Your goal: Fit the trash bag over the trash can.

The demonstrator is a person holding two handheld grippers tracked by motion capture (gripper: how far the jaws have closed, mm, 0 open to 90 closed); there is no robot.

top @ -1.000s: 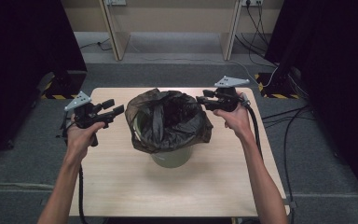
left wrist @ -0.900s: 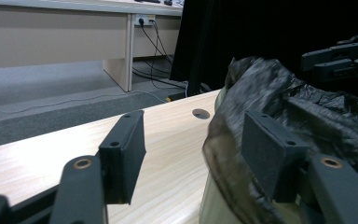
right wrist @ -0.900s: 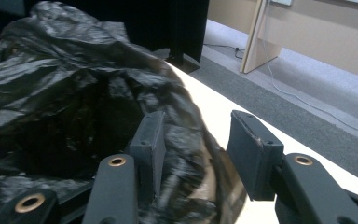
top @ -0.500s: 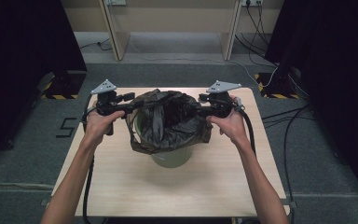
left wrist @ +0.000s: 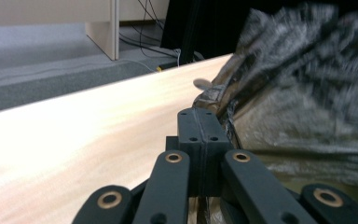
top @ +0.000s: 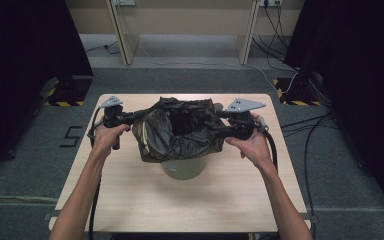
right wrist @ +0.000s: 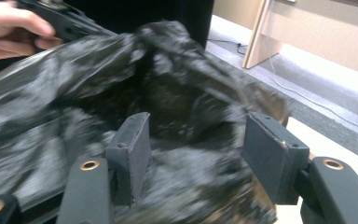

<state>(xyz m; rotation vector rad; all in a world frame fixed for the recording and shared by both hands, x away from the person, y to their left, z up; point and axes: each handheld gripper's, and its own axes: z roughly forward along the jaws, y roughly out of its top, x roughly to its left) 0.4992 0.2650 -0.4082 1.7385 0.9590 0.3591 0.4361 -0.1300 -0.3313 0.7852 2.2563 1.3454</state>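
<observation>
Plastic of the black bag (top: pixel 180 131) drapes over the rim of a green bin (top: pixel 184 167) at the centre of the wooden table (top: pixel 130 200). At centre left of the high view, the left gripper (top: pixel 139 116) has just clamped its jaws tight; in its own view they meet on a fold of the bag's edge (left wrist: pixel 214 105), probably to pull that side outward. At centre right, the right gripper (top: pixel 219 125) has just been spreading its jaws; they stand apart over the liner, pressing nothing, likely readying a matching grab.
</observation>
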